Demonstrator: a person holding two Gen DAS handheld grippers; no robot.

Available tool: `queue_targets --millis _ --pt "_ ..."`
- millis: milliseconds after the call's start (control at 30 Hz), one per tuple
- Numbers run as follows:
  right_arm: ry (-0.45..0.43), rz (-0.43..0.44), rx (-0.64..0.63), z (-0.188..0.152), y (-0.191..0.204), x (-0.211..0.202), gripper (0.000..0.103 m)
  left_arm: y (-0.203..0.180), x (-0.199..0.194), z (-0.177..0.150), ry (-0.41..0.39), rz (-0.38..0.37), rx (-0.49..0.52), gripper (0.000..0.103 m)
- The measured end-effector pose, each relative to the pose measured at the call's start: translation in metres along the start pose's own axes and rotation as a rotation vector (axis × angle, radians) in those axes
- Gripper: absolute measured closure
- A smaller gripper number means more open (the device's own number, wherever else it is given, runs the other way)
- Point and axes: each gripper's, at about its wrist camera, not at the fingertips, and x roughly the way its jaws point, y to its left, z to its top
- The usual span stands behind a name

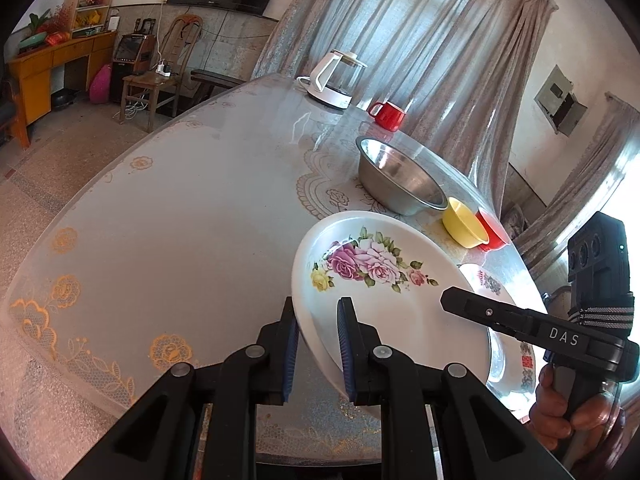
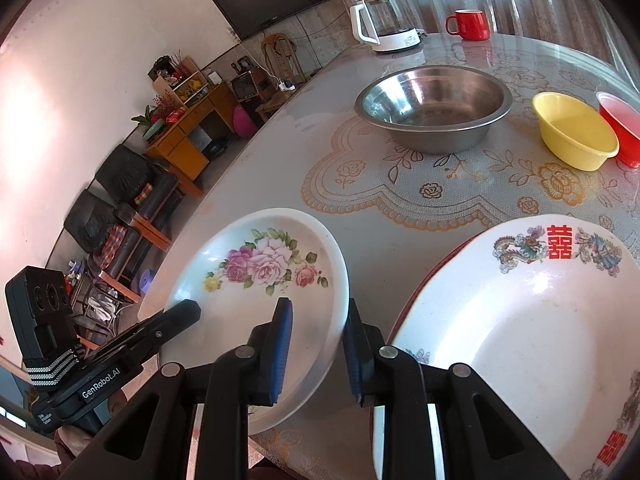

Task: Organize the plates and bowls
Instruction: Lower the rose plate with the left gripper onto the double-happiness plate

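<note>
In the left wrist view, the left gripper (image 1: 318,344) at the bottom centre pinches the near rim of the flower plate (image 1: 380,280), which is tilted above the table (image 1: 180,200). The right gripper (image 1: 460,300) reaches to the plate from the lower right. Behind are a steel bowl (image 1: 400,176), a yellow bowl (image 1: 464,222) and a red bowl (image 1: 494,230).

In the right wrist view, the right gripper (image 2: 318,344) pinches the right rim of the flower plate (image 2: 260,280) at the bottom centre. The left gripper (image 2: 184,314) holds its left rim. A dragon plate (image 2: 520,320) lies at the lower right.
</note>
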Motion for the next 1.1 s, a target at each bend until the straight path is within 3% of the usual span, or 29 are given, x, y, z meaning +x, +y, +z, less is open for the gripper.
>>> queue_targets --millis 633,1100 --pt "-0.117 -0.061 0.125 -0.016 -0.054 -0.062 0.077 -0.075 0.019 0.000 0.063 -0.120 0.163 0.085" --pt "-0.179 -0.159 0.252 -0.041 -0.105 -0.101 0.077 -0.135 0.049 -0.012 0.148 -0.196 0.287 0.085"
